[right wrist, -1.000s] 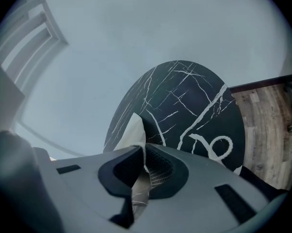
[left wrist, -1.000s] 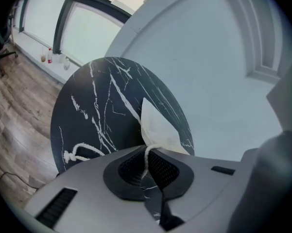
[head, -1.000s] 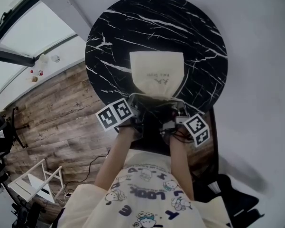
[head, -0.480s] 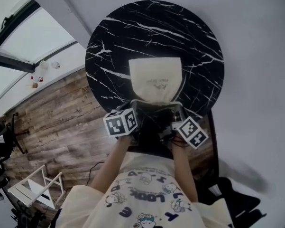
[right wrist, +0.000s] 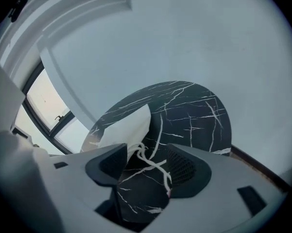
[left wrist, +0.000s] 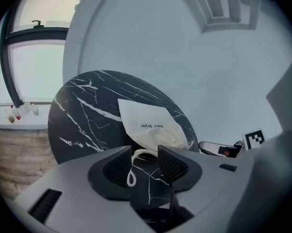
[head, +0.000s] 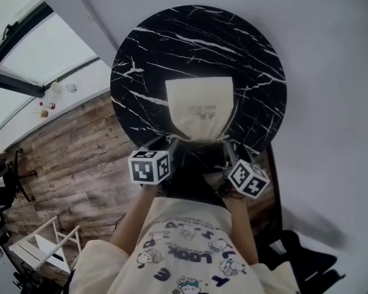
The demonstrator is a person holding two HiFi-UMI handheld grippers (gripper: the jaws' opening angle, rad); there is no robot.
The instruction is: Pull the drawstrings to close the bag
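The black worktop [head: 171, 41] carries the bag [head: 200, 103], its neck bunched toward me. My left claw [left wrist: 146, 161] and right claw [right wrist: 146, 166], just beside that neck, have just opened. Each cord [left wrist: 132, 171] lies slack between the jaws, so I judge the bag closed.

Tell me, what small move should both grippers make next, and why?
Probably lift both clear. The left gripper and right gripper have just been opening; a slack drawstring lies between each one's jaws, and the bag mouth looks gathered shut.

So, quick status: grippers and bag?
Left gripper and right gripper: jaws just opened, drawstrings loose between, unpressed. Bag flat on table, mouth cinched. Nothing in the way.
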